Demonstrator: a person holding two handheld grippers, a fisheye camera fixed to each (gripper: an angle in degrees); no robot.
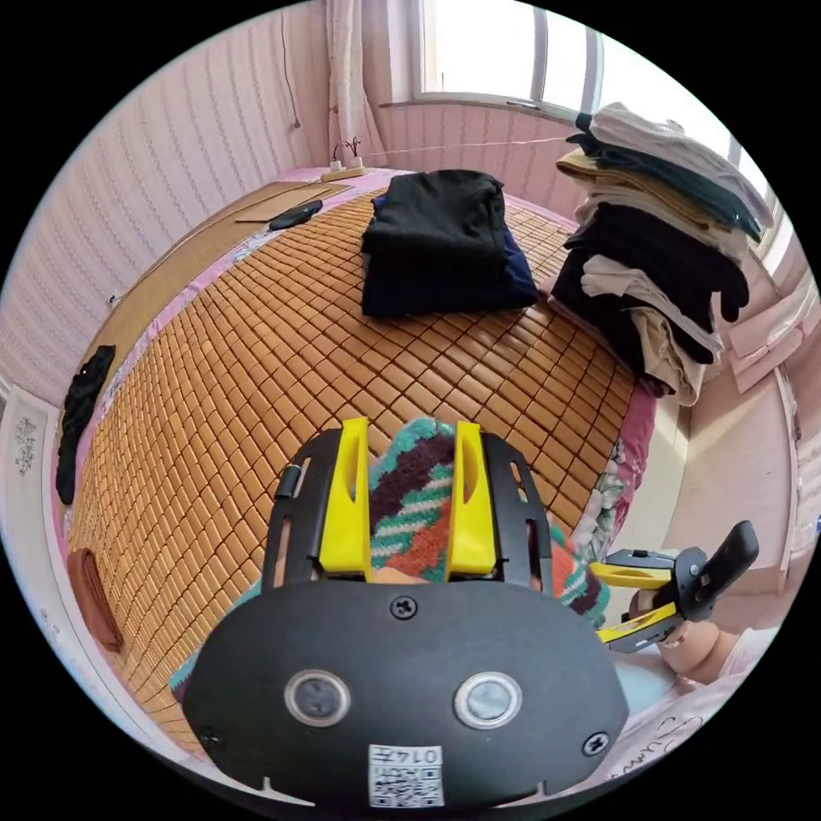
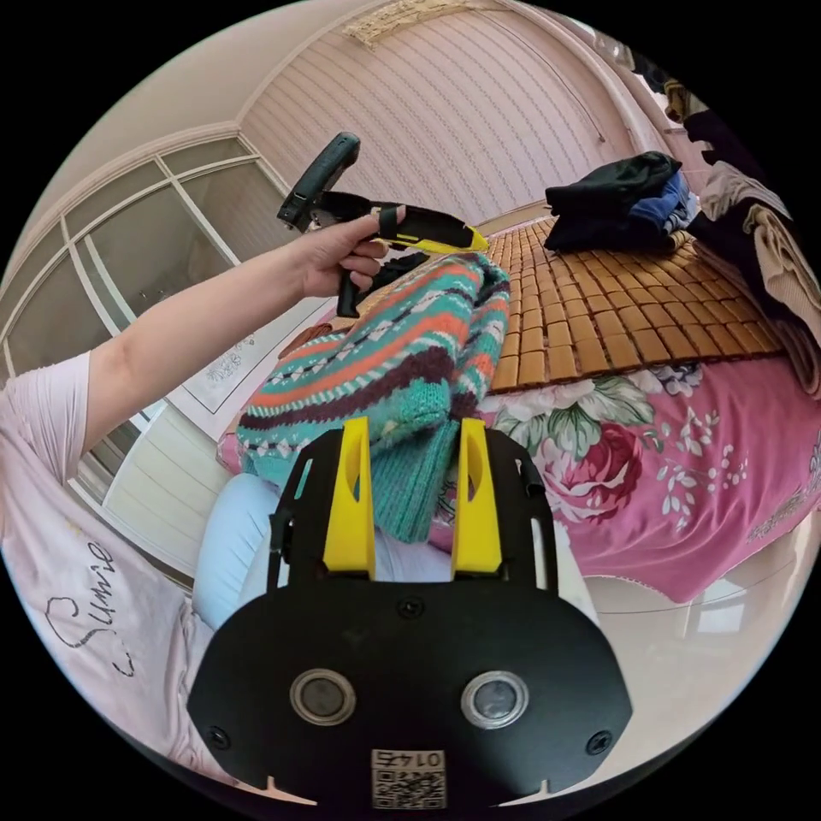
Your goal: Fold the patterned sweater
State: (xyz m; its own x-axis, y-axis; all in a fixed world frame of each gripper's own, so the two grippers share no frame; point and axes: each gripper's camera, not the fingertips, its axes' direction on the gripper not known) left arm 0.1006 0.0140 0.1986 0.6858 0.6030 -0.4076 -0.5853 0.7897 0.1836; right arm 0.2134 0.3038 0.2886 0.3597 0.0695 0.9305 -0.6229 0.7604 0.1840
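The patterned sweater, knitted in teal, orange, dark purple and white stripes, lies bunched at the near edge of the bed. In the right gripper view the sweater drapes over the bed's edge. My left gripper is open, and the knit shows in the gap between its yellow jaws. A hand holds the left gripper just over the sweater's top. My right gripper is open, with the teal ribbed edge hanging between its jaws. The right gripper points at the sweater's side, jaws apart.
A bamboo mat covers the bed over a pink floral sheet. A folded dark stack lies at the far side, beside a tall clothes pile. Dark items lie along the left edge. The person's arm reaches across.
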